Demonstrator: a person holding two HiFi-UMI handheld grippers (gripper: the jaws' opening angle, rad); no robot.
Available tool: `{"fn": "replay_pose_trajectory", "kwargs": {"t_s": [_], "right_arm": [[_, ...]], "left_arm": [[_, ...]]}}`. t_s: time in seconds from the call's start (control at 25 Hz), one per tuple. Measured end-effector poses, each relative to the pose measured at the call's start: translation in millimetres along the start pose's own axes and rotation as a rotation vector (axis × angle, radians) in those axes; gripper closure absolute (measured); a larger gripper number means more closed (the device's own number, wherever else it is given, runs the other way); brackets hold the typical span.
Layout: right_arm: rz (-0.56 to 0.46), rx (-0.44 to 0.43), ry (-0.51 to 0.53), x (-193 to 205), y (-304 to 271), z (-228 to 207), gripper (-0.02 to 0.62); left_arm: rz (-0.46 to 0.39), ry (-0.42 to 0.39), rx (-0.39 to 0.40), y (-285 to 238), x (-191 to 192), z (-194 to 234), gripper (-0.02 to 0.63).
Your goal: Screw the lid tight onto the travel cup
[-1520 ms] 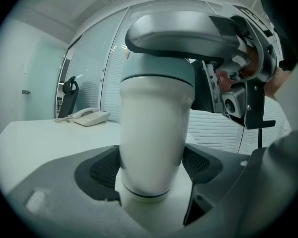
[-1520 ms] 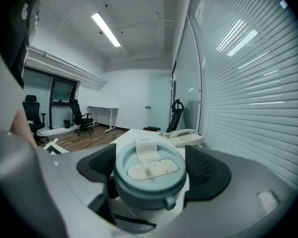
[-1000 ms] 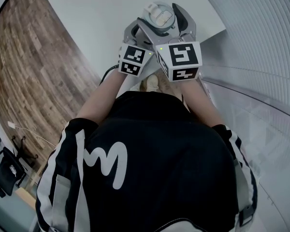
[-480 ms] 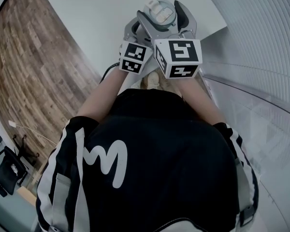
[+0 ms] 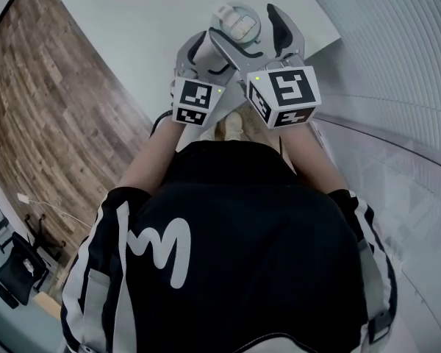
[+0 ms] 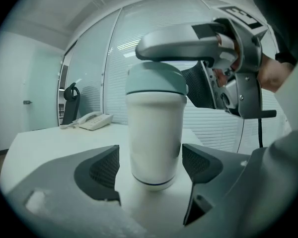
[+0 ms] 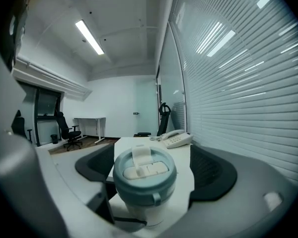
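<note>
The travel cup [image 6: 154, 138] is seen upright on the white bench [image 6: 49, 143], well out in front of the person, with its teal lid [image 7: 144, 175] seated on top.

The left gripper [image 6: 153, 168] is held low and nearly level, and the cup's white body is framed between its jaws just above the base. The jaws are set wide, about as wide as the body. At the right of the left gripper view, the jaw lies against the cup wall or just beside it. At the left of that view, a thin strip of bench is seen between the jaw and the cup. No firm squeeze on the body can be made out.

The right gripper [image 7: 154, 170] is held higher, at the level of the lid, and the lid with its flip tab is seen between its jaws. These jaws have just been opening, and they stand wide. A clear gap is left on either side of the lid, so the lid is enclosed but not touched. In the left gripper view one grey jaw of the right gripper is seen arching over the top of the lid.

A desk telephone [image 7: 178, 139] is seen farther back on the bench, well apart from the cup.
</note>
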State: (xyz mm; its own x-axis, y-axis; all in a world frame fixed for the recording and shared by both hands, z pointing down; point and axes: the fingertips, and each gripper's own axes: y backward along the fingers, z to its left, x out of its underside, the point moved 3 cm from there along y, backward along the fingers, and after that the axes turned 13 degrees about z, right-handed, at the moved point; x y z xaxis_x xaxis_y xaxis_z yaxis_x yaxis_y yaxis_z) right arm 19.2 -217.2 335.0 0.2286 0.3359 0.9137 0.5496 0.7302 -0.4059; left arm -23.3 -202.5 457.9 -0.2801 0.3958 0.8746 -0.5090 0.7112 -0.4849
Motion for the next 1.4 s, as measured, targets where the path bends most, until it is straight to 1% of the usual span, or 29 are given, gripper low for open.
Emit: {"fn": "replay_pose_trajectory", "kwargs": {"t_s": [0.16, 0.32, 0.44, 0.72, 0.92, 1.04, 1.16, 1.24, 1.28, 1.36, 1.4], "right_arm": [[-0.006, -0.020, -0.026, -1, 14, -9, 0.140], [-0.018, -0.042, -0.017, 0, 29, -20, 0.140], [-0.023, -0.041, 0.000, 0, 39, -27, 0.140], [-0.041, -0.038, 0.034, -3, 56, -31, 0.140], [-0.052, -0.059, 0.010, 2, 64, -32, 0.140], [-0.063, -0.063, -0.004, 2, 69, -36, 0.140], [-0.079, -0.078, 0.010, 2, 73, -40, 0.141], [-0.087, -0.096, 0.021, 1, 75, -41, 0.156], [-0.091, -0.104, 0.025, 1, 75, -41, 0.185], [-0.104, -0.115, 0.037, -1, 77, -41, 0.229], [-0.112, -0.121, 0.042, -1, 78, -41, 0.251]], "left_arm": [[-0.025, 0.017, -0.017, 24, -7, 7, 0.202], [-0.085, 0.098, -0.023, 51, -24, 18, 0.202], [-0.116, 0.134, -0.032, 68, -37, 26, 0.202], [-0.178, 0.174, -0.070, 100, -58, 37, 0.204], [-0.224, 0.184, -0.089, 113, -71, 37, 0.204], [-0.238, 0.175, -0.095, 116, -82, 32, 0.204], [-0.257, 0.176, -0.110, 119, -91, 28, 0.204], [-0.273, 0.164, -0.122, 121, -94, 25, 0.206], [-0.276, 0.155, -0.128, 122, -95, 24, 0.214], [-0.278, 0.146, -0.139, 124, -95, 22, 0.278], [-0.281, 0.145, -0.143, 125, -95, 21, 0.296]]}}
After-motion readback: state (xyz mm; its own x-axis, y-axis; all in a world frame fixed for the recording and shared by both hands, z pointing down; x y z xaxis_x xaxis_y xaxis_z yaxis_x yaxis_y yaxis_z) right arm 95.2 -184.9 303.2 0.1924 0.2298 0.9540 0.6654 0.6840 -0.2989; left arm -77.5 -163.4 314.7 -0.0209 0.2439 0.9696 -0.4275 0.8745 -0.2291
